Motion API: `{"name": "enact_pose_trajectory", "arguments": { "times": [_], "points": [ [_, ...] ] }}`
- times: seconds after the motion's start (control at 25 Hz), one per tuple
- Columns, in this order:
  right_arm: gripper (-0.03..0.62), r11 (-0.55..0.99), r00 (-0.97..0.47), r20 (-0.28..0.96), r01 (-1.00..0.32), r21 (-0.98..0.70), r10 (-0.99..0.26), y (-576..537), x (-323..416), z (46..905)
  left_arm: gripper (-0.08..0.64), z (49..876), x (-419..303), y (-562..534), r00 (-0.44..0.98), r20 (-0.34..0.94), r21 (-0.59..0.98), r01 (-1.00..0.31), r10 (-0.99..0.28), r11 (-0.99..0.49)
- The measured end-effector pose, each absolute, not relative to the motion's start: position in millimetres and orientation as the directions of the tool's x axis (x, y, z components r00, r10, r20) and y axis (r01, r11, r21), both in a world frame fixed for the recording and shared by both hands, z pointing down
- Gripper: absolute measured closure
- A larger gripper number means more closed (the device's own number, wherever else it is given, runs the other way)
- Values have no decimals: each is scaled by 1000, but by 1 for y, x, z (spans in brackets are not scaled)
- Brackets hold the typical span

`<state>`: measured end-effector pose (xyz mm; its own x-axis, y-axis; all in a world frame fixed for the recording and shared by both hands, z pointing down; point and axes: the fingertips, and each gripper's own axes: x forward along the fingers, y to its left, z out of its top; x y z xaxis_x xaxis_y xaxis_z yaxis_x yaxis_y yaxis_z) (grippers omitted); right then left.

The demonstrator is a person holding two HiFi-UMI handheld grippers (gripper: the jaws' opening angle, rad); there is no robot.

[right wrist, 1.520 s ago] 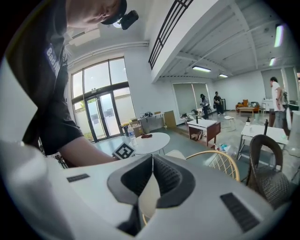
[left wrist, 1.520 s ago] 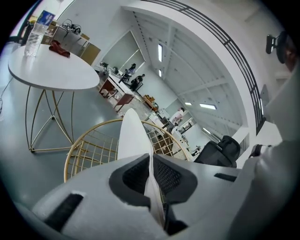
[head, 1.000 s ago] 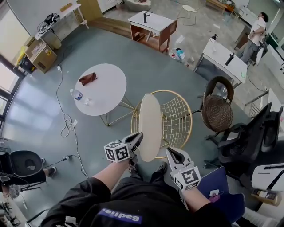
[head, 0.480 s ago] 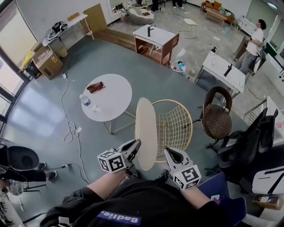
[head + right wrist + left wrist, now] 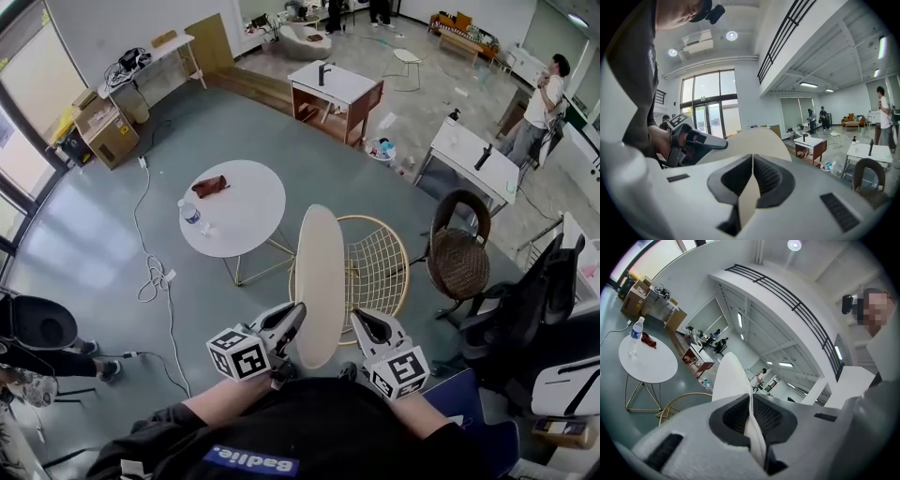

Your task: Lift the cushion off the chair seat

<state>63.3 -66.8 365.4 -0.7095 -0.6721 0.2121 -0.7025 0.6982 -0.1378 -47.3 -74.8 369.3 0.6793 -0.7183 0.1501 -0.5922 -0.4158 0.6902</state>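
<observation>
Cushion (image 5: 319, 272) seems light, thin, fairly stiff; left claw (image 5: 292, 317) and right claw (image 5: 362, 323) each pinch its near edge.

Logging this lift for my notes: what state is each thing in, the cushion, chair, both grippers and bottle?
cream round cushion: tipped up on edge, pinched at its near rim.
gold wire chair: upright, seat mesh uncovered.
left gripper: shut on the cushion.
right gripper: shut on the cushion.
clear plastic water bottle: upright on white round table.
</observation>
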Motion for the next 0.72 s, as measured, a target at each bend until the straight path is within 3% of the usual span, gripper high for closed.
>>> {"name": "enact_pose_trajectory", "arguments": {
  "times": [0.72],
  "points": [
    [563,709,-716,206,-695,-118,-668,-51,49,359,528,361,-41,-57,715,127,685,-565,-688,-460]
  ]
}}
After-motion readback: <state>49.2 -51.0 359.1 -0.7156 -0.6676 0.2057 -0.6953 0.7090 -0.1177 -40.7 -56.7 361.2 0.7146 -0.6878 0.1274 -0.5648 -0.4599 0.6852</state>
